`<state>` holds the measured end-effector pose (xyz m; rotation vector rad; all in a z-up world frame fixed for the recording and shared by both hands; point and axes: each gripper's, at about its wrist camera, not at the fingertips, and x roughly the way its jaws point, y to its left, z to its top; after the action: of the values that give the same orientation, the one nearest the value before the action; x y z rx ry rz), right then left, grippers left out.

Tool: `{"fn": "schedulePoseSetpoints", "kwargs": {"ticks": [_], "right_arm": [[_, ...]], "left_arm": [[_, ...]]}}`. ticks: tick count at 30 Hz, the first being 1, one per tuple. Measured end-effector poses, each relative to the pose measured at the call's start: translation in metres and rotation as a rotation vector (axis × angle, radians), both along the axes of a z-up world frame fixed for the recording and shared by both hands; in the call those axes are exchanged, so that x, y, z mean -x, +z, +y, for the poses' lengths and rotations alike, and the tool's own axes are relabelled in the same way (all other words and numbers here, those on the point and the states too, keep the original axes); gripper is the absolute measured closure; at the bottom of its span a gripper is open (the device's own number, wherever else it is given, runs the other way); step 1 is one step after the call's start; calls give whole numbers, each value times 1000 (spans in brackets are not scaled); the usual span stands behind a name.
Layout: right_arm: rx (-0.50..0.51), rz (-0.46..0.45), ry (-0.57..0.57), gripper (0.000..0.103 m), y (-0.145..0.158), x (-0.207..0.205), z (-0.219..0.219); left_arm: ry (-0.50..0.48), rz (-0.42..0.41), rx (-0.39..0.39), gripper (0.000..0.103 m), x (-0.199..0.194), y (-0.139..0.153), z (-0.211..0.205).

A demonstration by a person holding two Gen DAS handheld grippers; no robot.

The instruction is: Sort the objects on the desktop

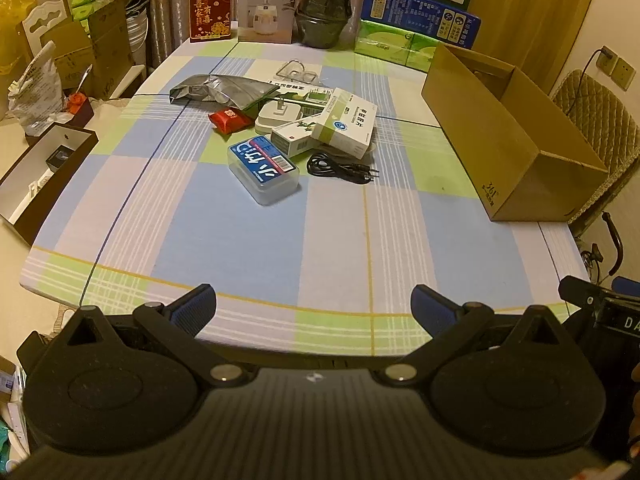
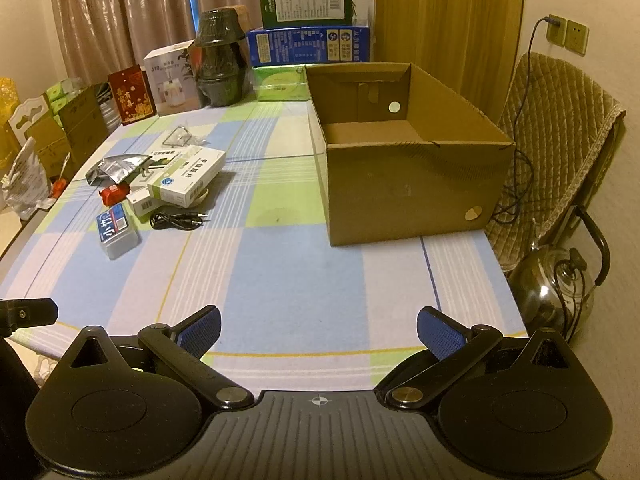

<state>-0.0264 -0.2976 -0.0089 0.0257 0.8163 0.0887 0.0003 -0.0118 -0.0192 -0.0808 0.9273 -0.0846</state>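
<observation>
Desktop clutter sits in a loose heap toward the far-left part of the table (image 1: 320,232): a clear case (image 1: 264,170) with a blue label nearest the front edge, a coiled black cable (image 1: 340,169) just beside it, a white-and-green pill box (image 1: 346,128) lying across a smaller white box (image 1: 290,136), a white charger (image 1: 274,116), a red packet (image 1: 228,120) and a silver foil bag (image 1: 212,88) behind. A brown carton (image 2: 412,164) stands at the table's right edge, well apart from the heap.

Only the right wrist view looks down into the carton, showing a bare cardboard floor and a round hole in its back wall; it also takes in a quilted chair (image 2: 560,152) and a glass kettle (image 2: 556,280) past the right edge. The left wrist view shows just the carton's outer side, yet gives the heap plainly, and catches an open dark box (image 1: 44,176) off the left edge.

Both claws hover over the front edge with nothing between the fingers: the left gripper (image 1: 314,304) is spread wide, and so is the right gripper (image 2: 318,328).

A blue, green and white checked cloth covers the table. Along its far edge stand a red card (image 1: 211,10), a white appliance box (image 1: 269,6), a dark pot (image 1: 326,4) and stacked green and blue boxes (image 1: 420,16). Curtains hang behind.
</observation>
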Motion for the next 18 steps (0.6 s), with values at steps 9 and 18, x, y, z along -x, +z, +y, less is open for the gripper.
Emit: {"fn": "schedulePoseSetpoints", "kwargs": {"ticks": [9, 18], "right_arm": [[2, 6, 6, 2, -1, 0, 3], [-2, 11, 23, 2, -1, -1, 8]], "left_arm": [[0, 6, 1, 1, 0, -3, -1], [5, 8, 22, 1, 0, -4, 5]]}}
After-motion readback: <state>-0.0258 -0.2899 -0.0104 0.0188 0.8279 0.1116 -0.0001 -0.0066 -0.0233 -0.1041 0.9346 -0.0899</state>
